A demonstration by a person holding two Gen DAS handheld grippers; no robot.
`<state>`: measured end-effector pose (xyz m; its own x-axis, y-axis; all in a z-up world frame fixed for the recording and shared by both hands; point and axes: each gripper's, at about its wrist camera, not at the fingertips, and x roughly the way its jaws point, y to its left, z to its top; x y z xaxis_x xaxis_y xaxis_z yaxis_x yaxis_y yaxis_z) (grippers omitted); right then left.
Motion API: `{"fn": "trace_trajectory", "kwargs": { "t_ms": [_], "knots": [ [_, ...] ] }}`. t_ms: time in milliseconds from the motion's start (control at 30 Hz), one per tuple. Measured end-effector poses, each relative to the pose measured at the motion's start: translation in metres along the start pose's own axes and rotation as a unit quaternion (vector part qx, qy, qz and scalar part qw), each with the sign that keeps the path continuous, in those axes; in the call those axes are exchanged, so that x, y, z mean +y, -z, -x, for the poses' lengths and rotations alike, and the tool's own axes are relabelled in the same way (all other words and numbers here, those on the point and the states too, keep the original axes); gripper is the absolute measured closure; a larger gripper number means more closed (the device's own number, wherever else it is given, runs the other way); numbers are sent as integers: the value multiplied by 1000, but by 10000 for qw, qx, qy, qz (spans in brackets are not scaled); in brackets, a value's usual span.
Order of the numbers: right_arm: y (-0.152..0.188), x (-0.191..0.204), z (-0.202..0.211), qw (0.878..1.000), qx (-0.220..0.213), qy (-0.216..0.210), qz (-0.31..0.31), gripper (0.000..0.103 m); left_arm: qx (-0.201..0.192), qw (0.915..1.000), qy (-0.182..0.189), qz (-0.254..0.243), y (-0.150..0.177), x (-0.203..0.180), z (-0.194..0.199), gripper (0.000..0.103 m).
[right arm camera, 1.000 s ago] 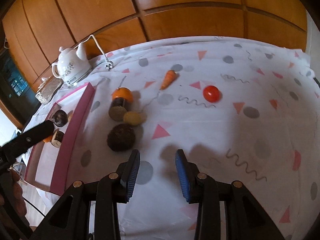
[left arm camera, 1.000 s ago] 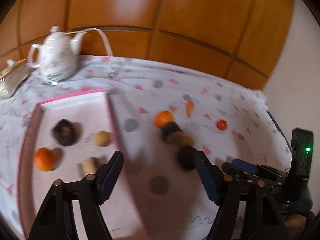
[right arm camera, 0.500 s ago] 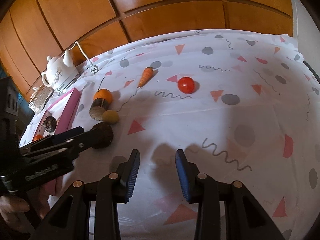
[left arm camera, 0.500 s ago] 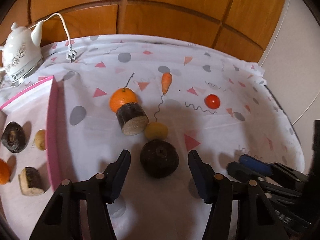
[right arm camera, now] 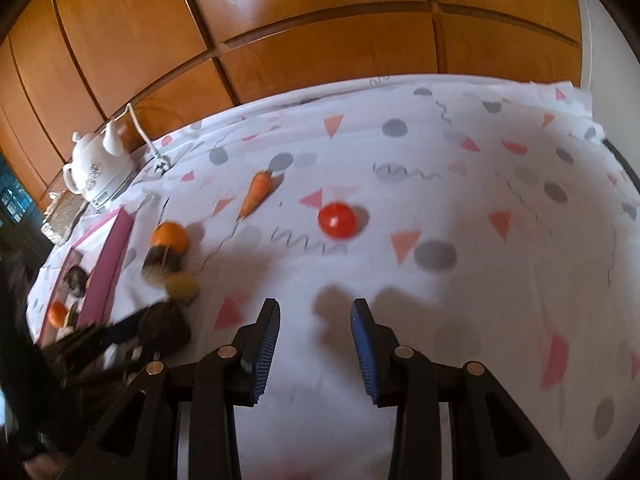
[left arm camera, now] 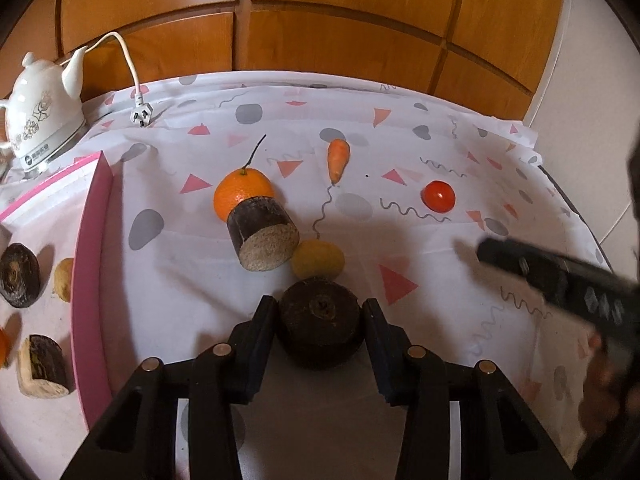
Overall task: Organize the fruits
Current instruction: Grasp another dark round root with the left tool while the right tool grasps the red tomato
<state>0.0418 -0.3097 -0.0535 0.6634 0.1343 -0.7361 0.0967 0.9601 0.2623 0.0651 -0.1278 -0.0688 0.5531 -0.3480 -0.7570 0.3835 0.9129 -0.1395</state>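
My left gripper (left arm camera: 320, 322) has its jaws on both sides of a dark round fruit (left arm camera: 319, 320) on the tablecloth; the pads look to touch it. Behind it lie a yellow fruit (left arm camera: 317, 259), a dark cut piece with a pale face (left arm camera: 262, 232) and an orange (left arm camera: 242, 197). A carrot (left arm camera: 338, 159) and a red tomato (left arm camera: 439, 196) lie further right. The pink tray (left arm camera: 91, 280) at left holds several pieces. My right gripper (right arm camera: 316, 320) is open and empty above the cloth, in front of the tomato (right arm camera: 337, 220).
A white kettle (left arm camera: 42, 114) with cord and plug (left arm camera: 141, 114) stands at the back left. A wooden wall runs behind the table. The table's right edge (left arm camera: 576, 216) is near a white wall. The right gripper shows blurred in the left wrist view (left arm camera: 560, 276).
My left gripper has moved forward and narrowed around the dark round fruit. My right gripper has shifted toward the tomato and is blurred with motion.
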Motion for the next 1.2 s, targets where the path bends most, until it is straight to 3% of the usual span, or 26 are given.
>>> {"fn": "trace_trajectory", "kwargs": {
  "t_ms": [200, 467, 600, 667, 733, 1200],
  "knots": [
    [-32, -5, -26, 9997, -14, 177, 147, 66, -147, 9998, -101, -98, 4, -3, 0, 58],
    [-51, -7, -50, 9989, 123, 340, 294, 66, -189, 9998, -65, -32, 4, -1, 0, 58],
    [-53, -5, -60, 9985, 181, 374, 358, 66, -191, 9998, -38, 12, 4, 0, 0, 59],
    [-52, -5, -64, 9981, 230, 410, 397, 74, -177, 9998, 5, 64, 3, 1, 1, 59],
    [-51, -4, -64, 9975, 202, 465, 490, 75, -169, 9998, 42, 86, 3, 2, 1, 59],
    [-32, 8, -53, 9957, -63, 670, 639, 76, -251, 9996, -68, 132, 6, 3, 8, 59]
  ]
}}
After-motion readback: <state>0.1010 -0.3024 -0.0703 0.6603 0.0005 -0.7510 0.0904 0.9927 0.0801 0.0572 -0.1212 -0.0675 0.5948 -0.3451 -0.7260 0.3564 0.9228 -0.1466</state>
